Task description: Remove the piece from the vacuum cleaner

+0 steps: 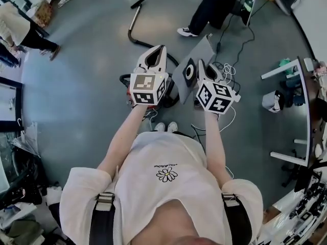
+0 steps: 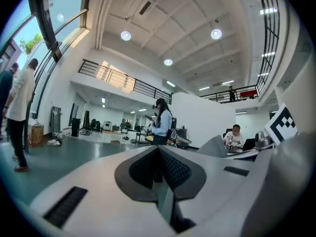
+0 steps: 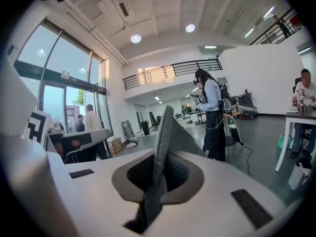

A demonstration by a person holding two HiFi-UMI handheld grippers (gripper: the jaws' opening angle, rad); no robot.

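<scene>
We hold both grippers out in front of our chest, above an open stretch of grey floor [image 1: 82,96]. The right gripper [image 1: 202,68] has its jaws closed tight on the piece [image 1: 198,55], a thin, flat grey panel with a black ring near its lower edge. In the right gripper view the panel stands edge-on between the mesh pads and rises well past their tips. The left gripper [image 1: 156,52] sits just beside it, apart from the panel. Its own view shows its jaws pressed together with nothing between them.

The piece is up in the air, clear of the vacuum cleaner [image 1: 171,93]. The dark body of that machine sits on the floor under the grippers, close to our shoes [image 1: 166,127], and is largely hidden by the two marker cubes. Its bent wand [image 1: 133,27] runs away from us across the floor and ends in a black nozzle [image 1: 138,3].

To our left the floor is wide and bare as far as a person [image 1: 20,27] at the frame's edge. To our right there is less room. Loose cables [image 1: 229,69] trail near the right gripper, and white desks [image 1: 280,71] line that side. Another person [image 1: 212,6] stands just beyond the panel's far corner.
</scene>
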